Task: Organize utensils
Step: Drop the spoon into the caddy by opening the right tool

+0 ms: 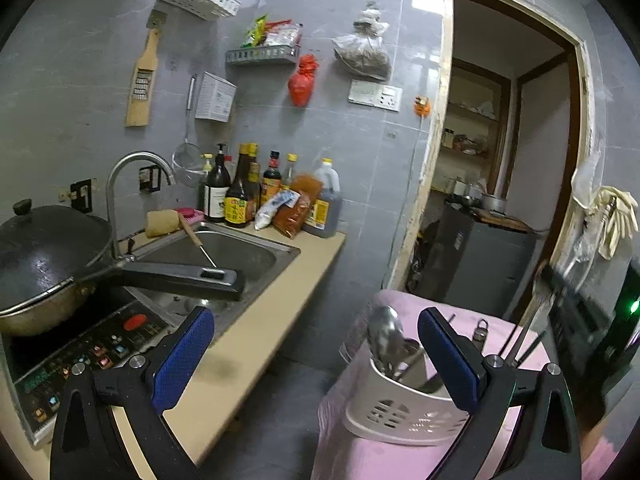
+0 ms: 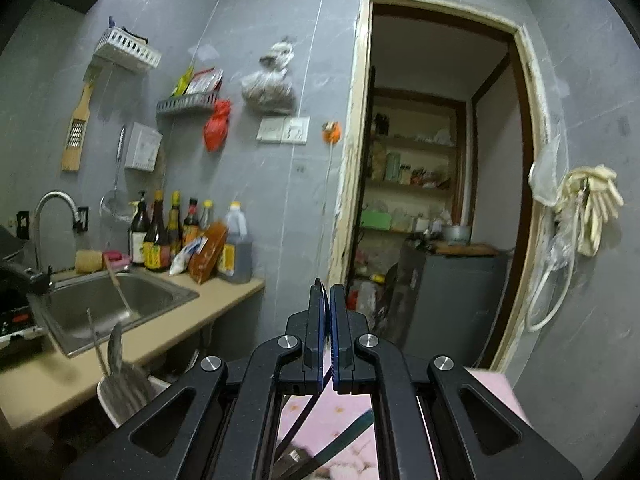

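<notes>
A white slotted utensil holder (image 1: 400,404) stands on a pink cloth (image 1: 400,460), with a metal spoon (image 1: 385,336) and other utensils in it. My left gripper (image 1: 316,356) is open and empty, its right blue pad (image 1: 448,360) just in front of the holder. In the right wrist view the holder (image 2: 120,396) sits at lower left with a slotted spatula (image 2: 116,356) in it. My right gripper (image 2: 329,320) is shut on a thin dark utensil that hangs down over the pink cloth (image 2: 340,416). The right gripper also shows in the left view, blurred, holding a long utensil (image 1: 532,320).
A beige counter (image 1: 256,320) holds a steel sink (image 1: 240,256), a tap (image 1: 120,184), sauce bottles (image 1: 240,196) and an induction hob (image 1: 80,352) with a lidded wok (image 1: 44,264). An open doorway (image 1: 500,160) is to the right. Gloves (image 2: 592,208) hang on the wall.
</notes>
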`<state>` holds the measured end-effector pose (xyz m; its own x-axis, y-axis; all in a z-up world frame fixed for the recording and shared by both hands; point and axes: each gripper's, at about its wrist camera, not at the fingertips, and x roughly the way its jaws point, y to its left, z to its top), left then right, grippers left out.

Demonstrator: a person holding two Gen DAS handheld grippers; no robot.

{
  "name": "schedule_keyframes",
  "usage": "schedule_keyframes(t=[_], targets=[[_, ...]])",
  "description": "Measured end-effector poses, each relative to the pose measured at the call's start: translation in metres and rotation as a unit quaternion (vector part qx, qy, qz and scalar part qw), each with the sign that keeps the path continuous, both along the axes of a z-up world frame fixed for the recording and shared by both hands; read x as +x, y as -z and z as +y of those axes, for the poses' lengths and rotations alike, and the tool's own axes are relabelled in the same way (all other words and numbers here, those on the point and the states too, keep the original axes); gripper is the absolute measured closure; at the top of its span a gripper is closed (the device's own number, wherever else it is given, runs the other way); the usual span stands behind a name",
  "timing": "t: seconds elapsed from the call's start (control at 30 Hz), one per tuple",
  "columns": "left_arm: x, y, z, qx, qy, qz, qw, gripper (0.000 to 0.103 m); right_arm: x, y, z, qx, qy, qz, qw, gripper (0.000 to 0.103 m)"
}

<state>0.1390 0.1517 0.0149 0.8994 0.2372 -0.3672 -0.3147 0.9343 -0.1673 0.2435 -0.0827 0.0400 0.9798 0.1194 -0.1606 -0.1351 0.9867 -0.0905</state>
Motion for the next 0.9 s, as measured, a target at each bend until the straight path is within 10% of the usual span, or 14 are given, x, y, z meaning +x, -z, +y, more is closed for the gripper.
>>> schedule_keyframes(t=[0.2,0.33,0.5,0.9], targets=[[0.002,0.002,0.000,0.006,0.018,0.004,0.9998,0.001,-0.008,0.014,-0.007,0.028,-0.028,0.041,0.998,0.097],[0.003,0.003,-0.005,0.002,0.034,0.008,0.9994,0.001,-0.012,0.017,-0.015,0.053,-0.048,0.067,0.995,0.056],[-0.002,-0.001,-0.007,-0.003,0.054,0.004,0.9985,0.001,-0.027,0.012,-0.029,0.077,-0.051,0.083,0.992,0.054],[-0.042,-0.005,-0.048,0.015,0.111,0.000,0.9937,0.001,-0.112,-0.010,-0.094,0.118,-0.012,0.104,0.988,0.014]])
